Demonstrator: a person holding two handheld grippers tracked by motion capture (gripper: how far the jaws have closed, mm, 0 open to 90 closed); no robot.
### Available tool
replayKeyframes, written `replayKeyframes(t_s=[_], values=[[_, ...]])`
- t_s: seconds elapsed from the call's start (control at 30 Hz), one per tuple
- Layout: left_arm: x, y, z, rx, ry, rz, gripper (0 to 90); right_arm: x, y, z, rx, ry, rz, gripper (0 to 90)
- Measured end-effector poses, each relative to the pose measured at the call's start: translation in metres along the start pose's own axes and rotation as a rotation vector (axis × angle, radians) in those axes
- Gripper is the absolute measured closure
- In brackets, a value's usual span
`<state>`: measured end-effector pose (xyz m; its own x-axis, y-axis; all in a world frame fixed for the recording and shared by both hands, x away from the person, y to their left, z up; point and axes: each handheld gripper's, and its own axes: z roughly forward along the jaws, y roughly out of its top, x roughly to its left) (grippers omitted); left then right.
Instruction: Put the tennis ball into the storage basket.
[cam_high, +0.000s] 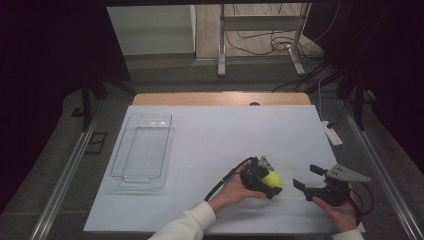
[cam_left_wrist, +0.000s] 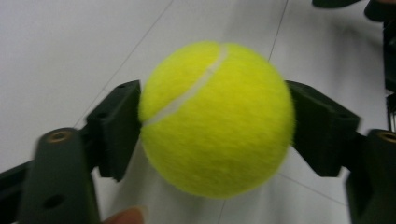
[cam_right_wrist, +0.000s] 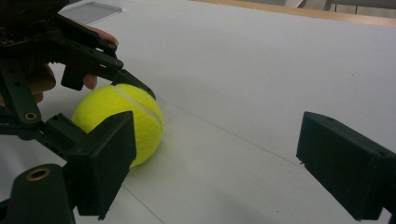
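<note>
Tennis ball (cam_left_wrist: 217, 119) is being clamped by left tongs (cam_high: 264, 181) low over the worktop (cam_high: 215, 145); right tongs (cam_high: 311, 181) are being held apart, empty. Shallow side grip: ball could be squeezed out, rolling away.

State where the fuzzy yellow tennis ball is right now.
In the high view the fuzzy yellow tennis ball sits near the table's front edge, right of centre, clamped in the left tool, with the open right tool just to its right.

A clear tray (cam_high: 145, 150) lies on the white sheet (cam_high: 210, 130), well left of the jaws; a wooden edge (cam_high: 220, 98) runs beyond.
</note>
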<state>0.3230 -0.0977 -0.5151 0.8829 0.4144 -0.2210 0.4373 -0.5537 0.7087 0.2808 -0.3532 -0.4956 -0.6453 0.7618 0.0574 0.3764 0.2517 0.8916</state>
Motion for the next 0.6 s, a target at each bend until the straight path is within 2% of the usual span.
replayKeyframes(t_s=[0.33,0.6], values=[[-0.003,0.001,-0.004,0.0,0.012,0.013,27.2,0.0,0.0,0.0,-0.003,-0.002,0.001,12.2],[-0.002,0.002,-0.015,-0.008,0.025,0.013,27.3,0.0,0.0,0.0,-0.004,-0.001,0.0,12.2]])
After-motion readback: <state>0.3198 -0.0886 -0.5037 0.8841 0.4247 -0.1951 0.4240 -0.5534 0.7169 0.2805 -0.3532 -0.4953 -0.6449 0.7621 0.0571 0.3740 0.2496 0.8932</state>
